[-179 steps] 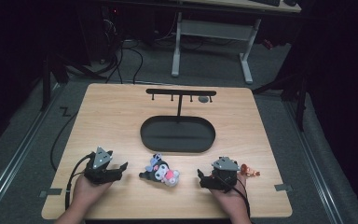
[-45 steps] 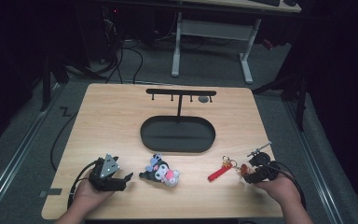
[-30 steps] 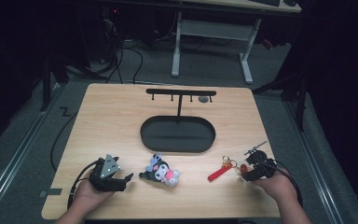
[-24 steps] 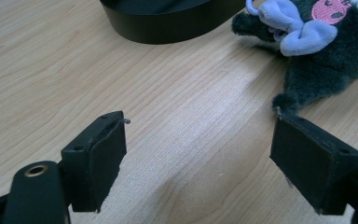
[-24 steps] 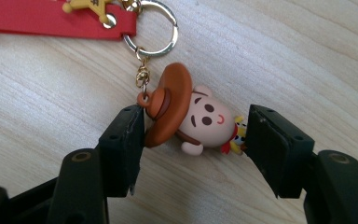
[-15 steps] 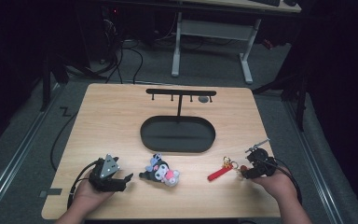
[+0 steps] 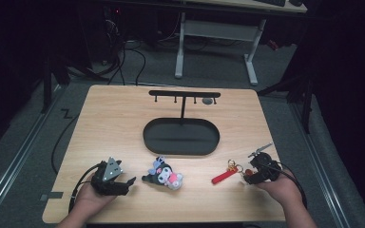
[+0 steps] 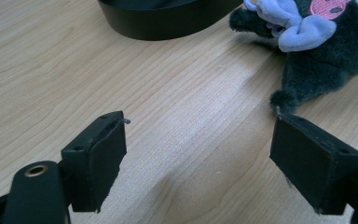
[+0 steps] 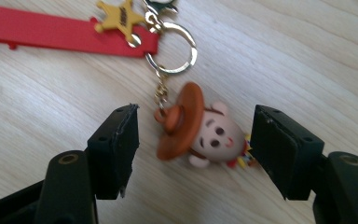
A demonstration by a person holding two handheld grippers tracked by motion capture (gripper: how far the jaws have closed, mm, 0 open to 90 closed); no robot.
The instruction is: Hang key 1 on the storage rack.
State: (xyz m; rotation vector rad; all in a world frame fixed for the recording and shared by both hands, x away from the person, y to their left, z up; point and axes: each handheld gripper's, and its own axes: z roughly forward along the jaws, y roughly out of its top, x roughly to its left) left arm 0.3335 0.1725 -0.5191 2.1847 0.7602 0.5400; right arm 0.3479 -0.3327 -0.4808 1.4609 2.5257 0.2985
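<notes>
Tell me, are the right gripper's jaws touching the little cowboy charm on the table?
Apart. In the right gripper view, bare wood shows between each jaw and the cowboy charm, so the right gripper, whose jaws have just been opening, straddles it without pressing.

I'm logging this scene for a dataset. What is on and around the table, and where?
Table: one, light wood, centre.
Stand: one, black, oval tray base, bar with pegs, far middle.
Plush toy: one, black with pink and lilac, near middle.
Keychain: one, red strap, gold ring, cowboy figure between the right jaws, which have just been opening, untouched.
Desk frame: one, white, behind the table.
Left tool: one, black, open, near left.
Right tool: one, black, open, near right.
</notes>
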